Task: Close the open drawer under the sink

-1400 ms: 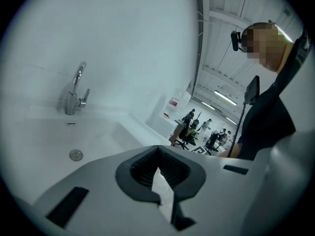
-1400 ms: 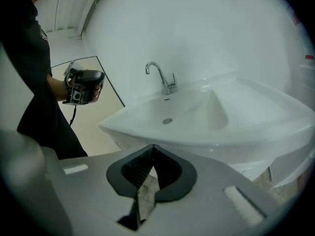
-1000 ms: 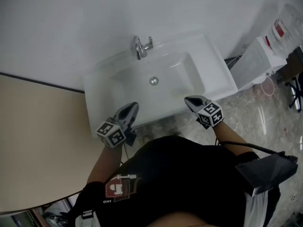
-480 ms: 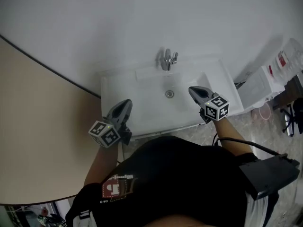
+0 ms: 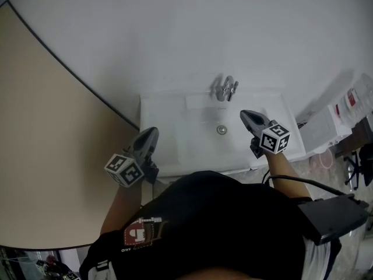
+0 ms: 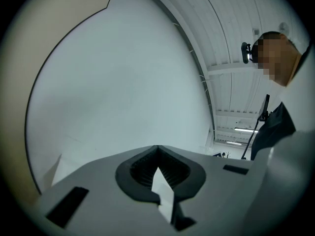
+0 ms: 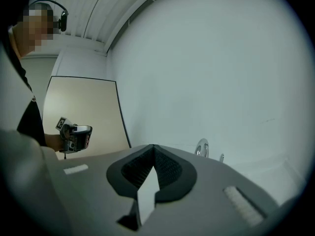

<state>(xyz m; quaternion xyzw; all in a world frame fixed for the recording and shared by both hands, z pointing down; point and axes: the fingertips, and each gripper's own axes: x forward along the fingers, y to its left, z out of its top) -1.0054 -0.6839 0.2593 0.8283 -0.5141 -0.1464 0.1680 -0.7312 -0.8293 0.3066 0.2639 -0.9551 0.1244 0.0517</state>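
Left gripper (image 5: 148,134) held level above the left edge of the sink (image 5: 169,118); right gripper (image 5: 247,117) tipped slightly downward over its right side. Both pairs of jaws pressed together, empty. Drawer hidden beneath the sink's front edge.

- 1 sink (image 5: 180,134)
- 1 faucet (image 5: 224,88)
- 1 drain (image 5: 221,130)
- 2 grippers: left gripper (image 5: 148,134), right gripper (image 5: 246,116)
- 2 marker cubes, one on each gripper: left marker cube (image 5: 123,170), right marker cube (image 5: 274,137)
- 1 person (image 5: 221,226), in a black top
- 1 beige panel (image 5: 46,156)
- 1 black box (image 5: 335,217)
- 1 cable (image 5: 297,179)
- stuff at the far right edge: too small to count
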